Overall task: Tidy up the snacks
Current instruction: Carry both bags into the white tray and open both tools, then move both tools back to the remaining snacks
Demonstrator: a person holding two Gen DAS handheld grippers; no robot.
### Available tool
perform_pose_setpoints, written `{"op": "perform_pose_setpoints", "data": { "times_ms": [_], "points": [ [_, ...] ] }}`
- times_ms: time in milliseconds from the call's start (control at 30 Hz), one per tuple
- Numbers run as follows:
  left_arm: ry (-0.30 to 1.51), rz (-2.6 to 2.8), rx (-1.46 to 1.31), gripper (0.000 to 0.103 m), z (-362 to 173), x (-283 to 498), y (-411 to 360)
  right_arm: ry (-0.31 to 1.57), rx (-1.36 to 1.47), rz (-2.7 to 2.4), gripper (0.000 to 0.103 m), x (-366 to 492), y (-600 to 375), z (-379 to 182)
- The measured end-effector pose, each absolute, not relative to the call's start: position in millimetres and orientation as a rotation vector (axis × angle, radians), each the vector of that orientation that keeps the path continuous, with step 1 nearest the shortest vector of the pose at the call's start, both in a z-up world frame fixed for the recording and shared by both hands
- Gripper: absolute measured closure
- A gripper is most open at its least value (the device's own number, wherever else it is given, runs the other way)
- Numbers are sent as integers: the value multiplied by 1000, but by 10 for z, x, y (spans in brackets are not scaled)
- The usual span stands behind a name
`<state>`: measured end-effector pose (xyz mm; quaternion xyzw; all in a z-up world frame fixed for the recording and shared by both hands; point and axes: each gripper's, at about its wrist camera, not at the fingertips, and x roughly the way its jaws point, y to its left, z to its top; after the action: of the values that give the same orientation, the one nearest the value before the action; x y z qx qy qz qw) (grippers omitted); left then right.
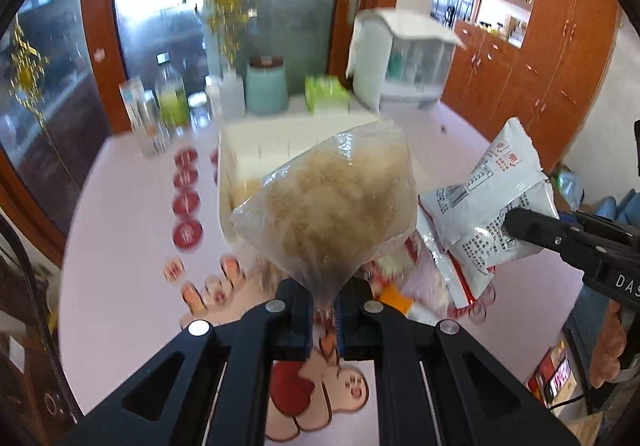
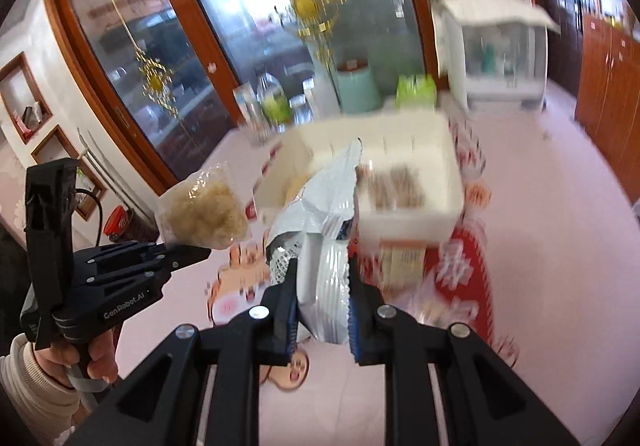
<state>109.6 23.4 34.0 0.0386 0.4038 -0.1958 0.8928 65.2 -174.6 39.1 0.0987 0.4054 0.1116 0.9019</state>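
My left gripper [image 1: 324, 312] is shut on the corner of a clear bag of pale brown shredded snack [image 1: 324, 205], held up above the pink table [image 1: 128, 286]. In the right wrist view the same clear bag [image 2: 202, 211] hangs at the left, in the left gripper [image 2: 200, 252]. My right gripper [image 2: 324, 310] is shut on a white and silver snack packet [image 2: 324, 242], also lifted. That packet [image 1: 488, 205] shows at the right of the left wrist view, in the right gripper [image 1: 516, 224]. Behind both stands a white bin [image 2: 404, 224] with snacks inside.
More snack packets [image 1: 404, 270] lie on the table below the bags. Bottles [image 1: 172, 101], a teal canister [image 1: 266, 87], a green box [image 1: 326, 91] and a white organiser [image 1: 404, 61] stand at the far edge before glass doors. A hand [image 2: 56, 362] grips the left handle.
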Motion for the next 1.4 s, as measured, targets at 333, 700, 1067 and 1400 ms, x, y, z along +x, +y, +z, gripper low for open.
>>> {"op": "perform_pose_setpoints", "data": {
  "times_ms": [333,700,1067,1400],
  "points": [
    [709,-356,93,97,1135,1690,82,646,104,189,83,1191,-1762,1294],
    [710,-305,55,97,1155,2535,-30,646,174,131,83,2089,-1884,1298],
    [837,-269,100,85,360,3146,-83,830,203,113,81,2830,-1775,551],
    [856,-191,175,20,38,3196,-51,983,176,59,63,2961,-1798,60]
  ]
}}
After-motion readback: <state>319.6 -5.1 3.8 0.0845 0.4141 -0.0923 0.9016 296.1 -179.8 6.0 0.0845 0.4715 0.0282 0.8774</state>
